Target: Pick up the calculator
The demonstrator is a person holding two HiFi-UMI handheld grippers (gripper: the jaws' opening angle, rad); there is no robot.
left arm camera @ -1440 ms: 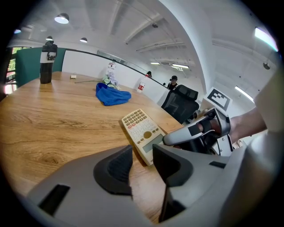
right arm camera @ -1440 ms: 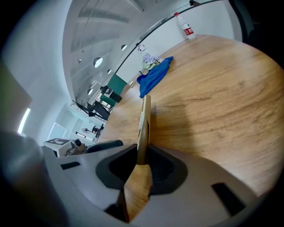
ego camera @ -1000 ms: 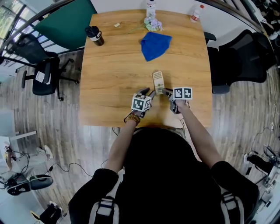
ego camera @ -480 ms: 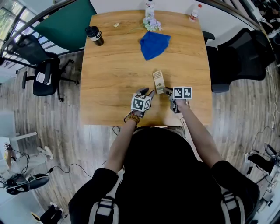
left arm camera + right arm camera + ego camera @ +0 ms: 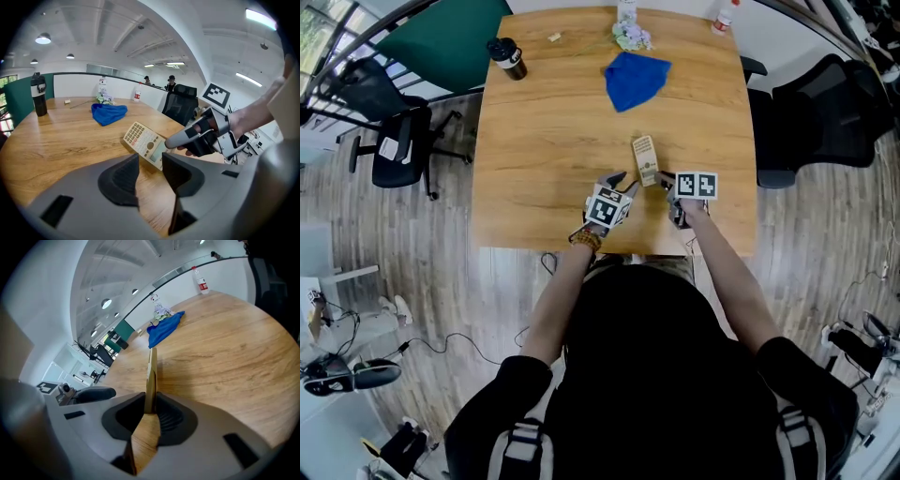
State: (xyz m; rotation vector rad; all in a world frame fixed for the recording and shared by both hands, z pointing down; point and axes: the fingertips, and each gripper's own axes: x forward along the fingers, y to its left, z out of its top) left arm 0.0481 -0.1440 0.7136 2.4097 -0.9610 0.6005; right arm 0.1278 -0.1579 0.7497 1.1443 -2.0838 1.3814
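The calculator (image 5: 645,159), a slim rectangular cream plastic body with rows of small keys, a round grey pad and a display, is clamped at its display end between the dark ribbed pads of the right gripper (image 5: 665,181), over the near half of the wood-grain table (image 5: 534,169). Its lettering is too small to be read. The left gripper (image 5: 620,181) is held just beside it. Its jaws have just been opening and stand apart with nothing between them. A crumpled blue cloth (image 5: 636,80) lies farther back.
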